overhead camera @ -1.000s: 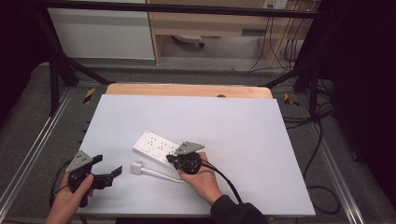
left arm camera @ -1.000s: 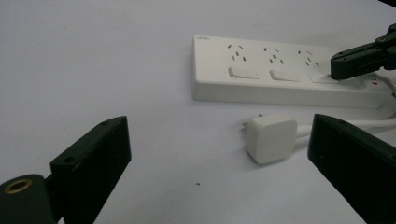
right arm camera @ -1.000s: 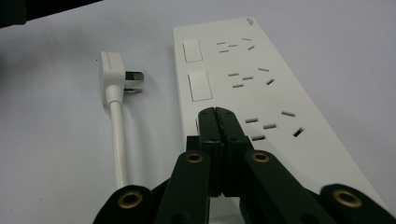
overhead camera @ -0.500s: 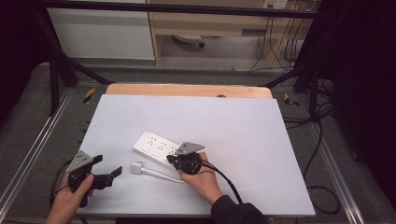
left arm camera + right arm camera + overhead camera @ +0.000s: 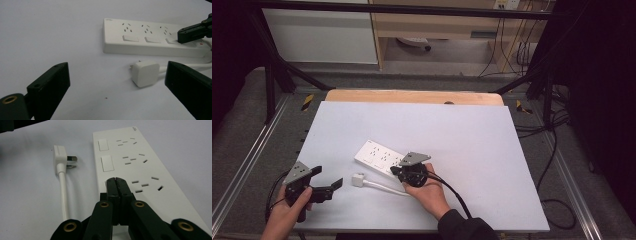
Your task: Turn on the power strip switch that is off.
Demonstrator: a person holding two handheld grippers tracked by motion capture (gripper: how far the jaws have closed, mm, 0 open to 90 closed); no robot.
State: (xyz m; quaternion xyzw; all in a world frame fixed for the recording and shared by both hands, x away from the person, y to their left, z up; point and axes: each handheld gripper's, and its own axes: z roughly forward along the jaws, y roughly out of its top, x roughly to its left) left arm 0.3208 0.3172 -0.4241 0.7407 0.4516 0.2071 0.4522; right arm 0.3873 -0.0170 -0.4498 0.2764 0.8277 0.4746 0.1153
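We see the right gripper point(image 5: 116, 181), jaws pressed together, its tips resting on the nearest switch of the white power strip point(image 5: 140, 162). Left of the strip, on the table point(image 5: 472, 130), lies its plug point(image 5: 145, 73); the left gripper point(image 5: 328, 184), jaws spread wide, faces that plug.

No positional change detectable between the earlier high view pictures and now. Left gripper point(image 5: 328, 177): unchanged at lower left of frame, jaws spread as before. Right gripper point(image 5: 395, 171): unchanged at lower centre, jaws still pressed together, tips on the near end of the power strip point(image 5: 377, 156). Power strip: not shifted. Plug point(image 5: 357, 179) and cable point(image 5: 382, 187): same place, between the two grippers.
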